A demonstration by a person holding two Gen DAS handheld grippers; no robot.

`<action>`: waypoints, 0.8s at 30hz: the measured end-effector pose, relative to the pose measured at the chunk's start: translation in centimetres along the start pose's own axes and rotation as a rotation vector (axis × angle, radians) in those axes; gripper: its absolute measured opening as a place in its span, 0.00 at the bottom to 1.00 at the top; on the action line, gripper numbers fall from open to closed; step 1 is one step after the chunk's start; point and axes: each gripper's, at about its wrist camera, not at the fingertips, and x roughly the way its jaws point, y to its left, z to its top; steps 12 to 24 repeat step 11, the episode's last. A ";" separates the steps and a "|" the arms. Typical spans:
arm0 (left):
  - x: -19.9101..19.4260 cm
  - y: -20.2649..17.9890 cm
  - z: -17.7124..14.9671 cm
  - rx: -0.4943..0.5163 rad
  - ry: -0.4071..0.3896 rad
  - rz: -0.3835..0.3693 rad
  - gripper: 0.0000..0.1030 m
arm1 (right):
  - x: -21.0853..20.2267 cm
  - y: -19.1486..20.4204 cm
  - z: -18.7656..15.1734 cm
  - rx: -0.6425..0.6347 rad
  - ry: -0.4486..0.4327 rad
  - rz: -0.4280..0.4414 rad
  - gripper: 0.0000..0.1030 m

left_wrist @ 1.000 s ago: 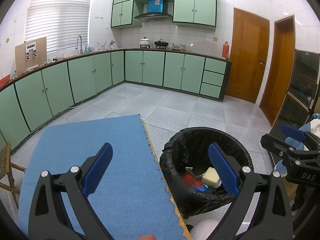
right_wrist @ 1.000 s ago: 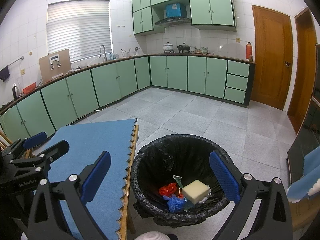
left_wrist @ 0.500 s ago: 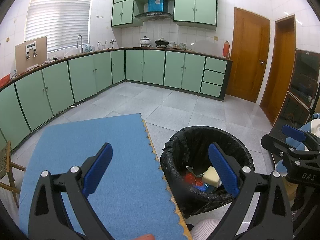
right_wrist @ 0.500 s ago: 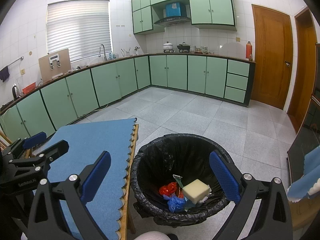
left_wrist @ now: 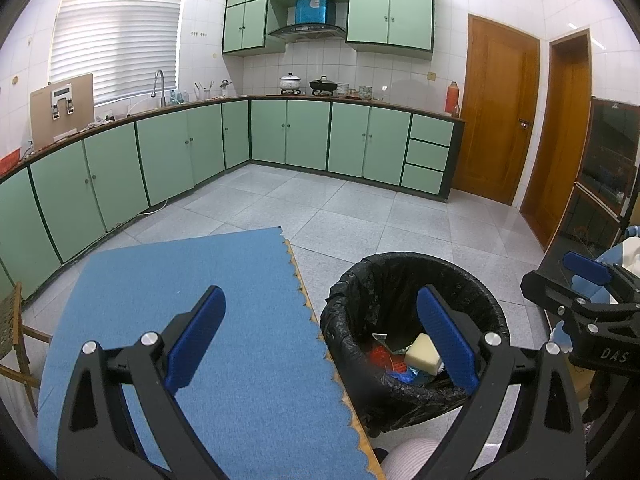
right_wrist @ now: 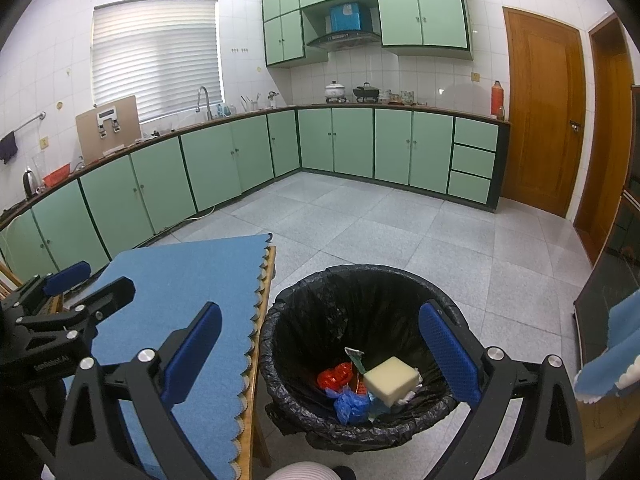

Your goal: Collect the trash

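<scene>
A bin with a black liner (left_wrist: 404,280) (right_wrist: 320,304) stands on the floor beside the table. Inside lie a pale yellow sponge block (left_wrist: 422,354) (right_wrist: 391,380), red wrappers (right_wrist: 335,374) and blue crumpled plastic (right_wrist: 351,404). My left gripper (left_wrist: 320,336) hangs open and empty above the table's right edge and the bin. My right gripper (right_wrist: 320,348) is open and empty, held over the bin's mouth. Each gripper shows in the other's view: the right one (left_wrist: 584,292) at the right edge, the left one (right_wrist: 64,304) at the left edge.
A blue mat (left_wrist: 192,320) (right_wrist: 188,292) covers the wooden table left of the bin. Green cabinets (left_wrist: 304,136) line the walls. Wooden doors (left_wrist: 500,120) stand at the right. A dark glass cabinet (left_wrist: 600,184) is at far right. A wooden chair (left_wrist: 16,328) sits at left.
</scene>
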 end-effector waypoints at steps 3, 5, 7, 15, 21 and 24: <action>0.0 0.0 0.0 -0.002 0.002 -0.001 0.91 | 0.1 -0.2 0.1 0.000 -0.001 0.000 0.94; 0.1 0.1 0.1 -0.003 0.005 -0.002 0.91 | 0.2 -0.3 0.1 0.001 0.000 -0.001 0.94; 0.1 0.2 0.1 -0.002 0.007 0.000 0.91 | 0.3 -0.3 0.1 0.002 0.002 -0.001 0.94; 0.4 0.2 0.3 -0.001 0.010 0.001 0.91 | 0.4 -0.3 0.1 0.003 0.003 -0.001 0.94; 0.4 0.2 0.3 -0.001 0.010 0.001 0.91 | 0.4 -0.3 0.1 0.003 0.003 -0.001 0.94; 0.4 0.2 0.3 -0.001 0.010 0.001 0.91 | 0.4 -0.3 0.1 0.003 0.003 -0.001 0.94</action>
